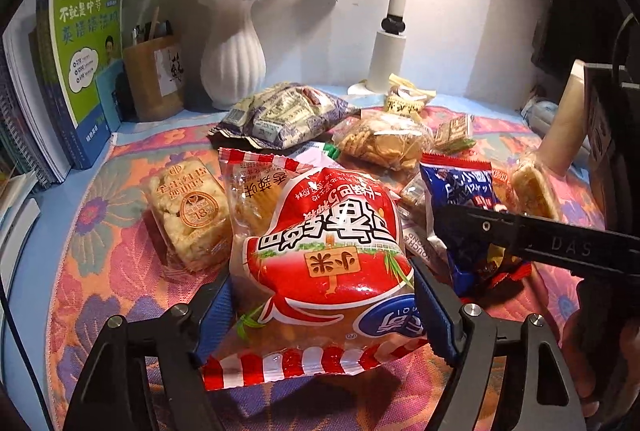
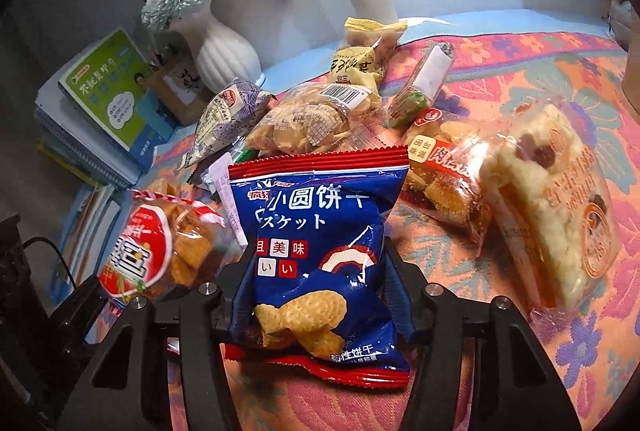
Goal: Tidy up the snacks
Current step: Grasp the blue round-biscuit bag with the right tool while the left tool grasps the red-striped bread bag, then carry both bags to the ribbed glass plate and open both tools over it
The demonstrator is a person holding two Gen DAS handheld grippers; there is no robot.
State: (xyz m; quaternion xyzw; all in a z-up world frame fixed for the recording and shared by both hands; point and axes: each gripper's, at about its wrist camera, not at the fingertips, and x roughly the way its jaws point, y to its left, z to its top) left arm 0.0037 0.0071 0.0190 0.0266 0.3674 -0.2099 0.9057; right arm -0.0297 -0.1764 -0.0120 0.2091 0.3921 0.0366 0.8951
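Nearest, the left gripper (image 1: 322, 305) has its jaws clamped on the red millet-crisp bag (image 1: 320, 243); the right gripper (image 2: 316, 295) pinches the blue round-biscuit bag (image 2: 316, 231), both low over the floral cloth (image 1: 104, 215). Puffy, slick film could slip or burst under the squeeze. Farther back: two rice-crisp blocks, roughly six other packets, one white vase (image 1: 232, 51).

the blue biscuit packet (image 2: 316, 251) reads "小圆饼干" in white, japanese "スケット" below it, then the small squares "美", "味" and "い い". the red snack bag (image 1: 324, 255), seen upside down, carries "小米" on a yellow sign. the clear rice cake packet (image 1: 188, 211) shows "18%" in a round seal. the right gripper's finger (image 1: 568, 251) bears "das". the green book (image 1: 88, 43) has chinese title lines too blurred to give surely.
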